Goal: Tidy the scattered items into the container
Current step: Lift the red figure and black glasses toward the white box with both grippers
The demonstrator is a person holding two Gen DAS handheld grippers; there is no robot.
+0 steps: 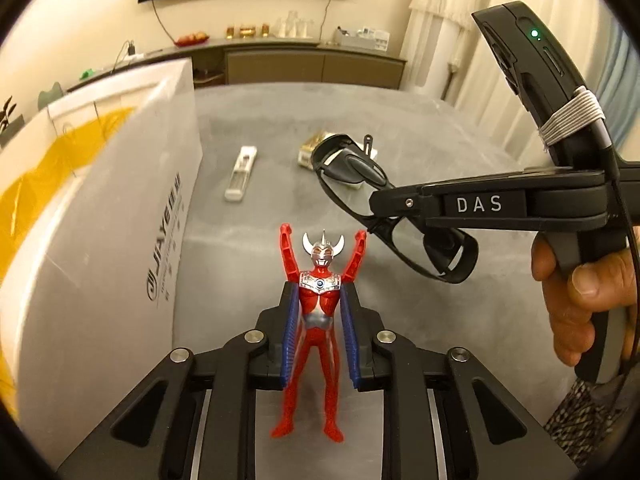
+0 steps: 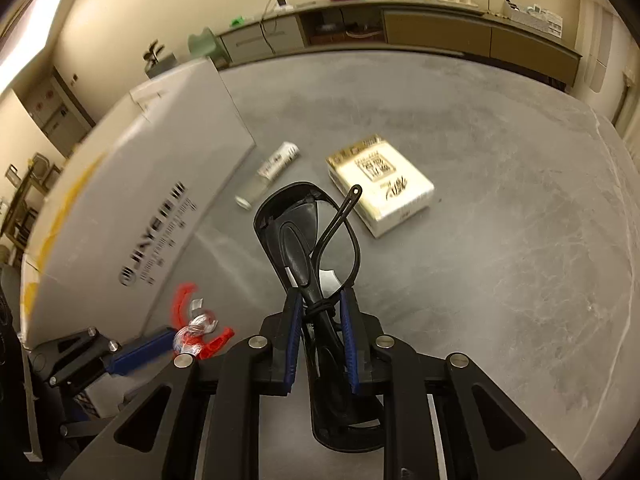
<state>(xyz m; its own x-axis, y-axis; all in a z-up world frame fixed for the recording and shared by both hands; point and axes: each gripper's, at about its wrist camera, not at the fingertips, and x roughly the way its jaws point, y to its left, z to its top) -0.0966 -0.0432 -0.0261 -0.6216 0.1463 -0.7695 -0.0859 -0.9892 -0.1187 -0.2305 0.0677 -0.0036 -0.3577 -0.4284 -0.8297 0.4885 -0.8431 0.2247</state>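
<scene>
My left gripper (image 1: 320, 300) is shut on a red and silver toy figure (image 1: 318, 320) with raised arms, held above the grey table (image 1: 460, 152). My right gripper (image 2: 320, 308) is shut on black folded glasses (image 2: 308, 240); the glasses also show in the left wrist view (image 1: 360, 184), to the right of the figure. The white cardboard box (image 1: 120, 208) with yellow tape stands close on the left, and in the right wrist view (image 2: 152, 184) too. The figure (image 2: 196, 328) and left gripper appear blurred at lower left there.
A white tube (image 2: 272, 172) and a white and gold packet (image 2: 380, 184) lie on the table beyond the grippers. The tube (image 1: 242, 174) lies beside the box. A sideboard (image 2: 400, 28) with small items runs along the far wall.
</scene>
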